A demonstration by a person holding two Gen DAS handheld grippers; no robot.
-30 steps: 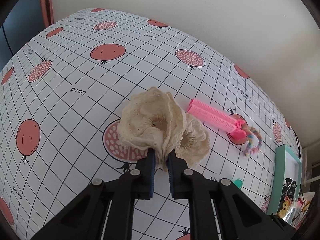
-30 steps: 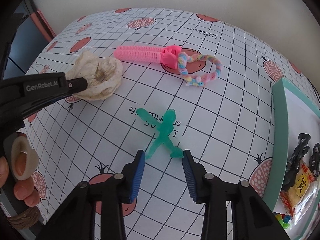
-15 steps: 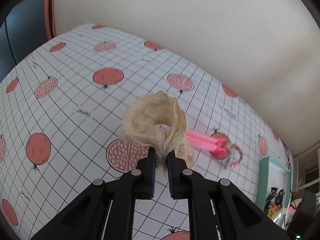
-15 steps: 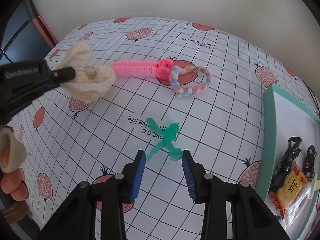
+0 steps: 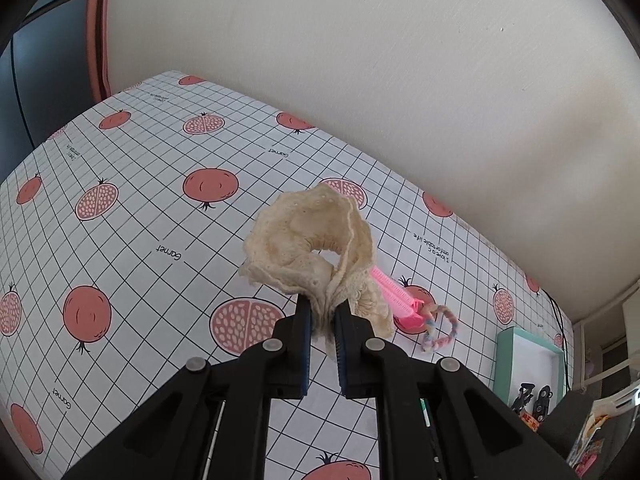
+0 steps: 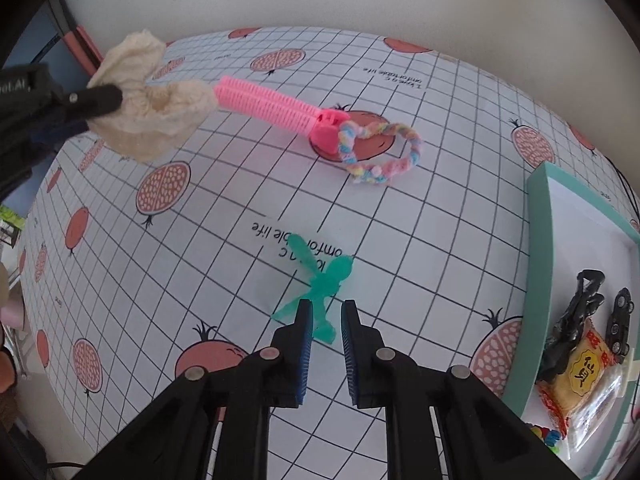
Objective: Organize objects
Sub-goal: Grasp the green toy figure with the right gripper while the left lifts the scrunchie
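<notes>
The left claw [image 5: 321, 308] is clamping the cream lace scrunchie [image 5: 308, 240], holding it in the air above the surface [image 5: 140, 240], just beside the pink hair clip [image 6: 272, 106]. The right claw [image 6: 324, 316] is pinching the green clip [image 6: 320, 280], which is lying nearer than the pink hair clip.

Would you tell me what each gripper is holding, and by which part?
Left gripper pinches the cream lace scrunchie by its gathered lower edge; right gripper is shut on the green clip's near end.
</notes>
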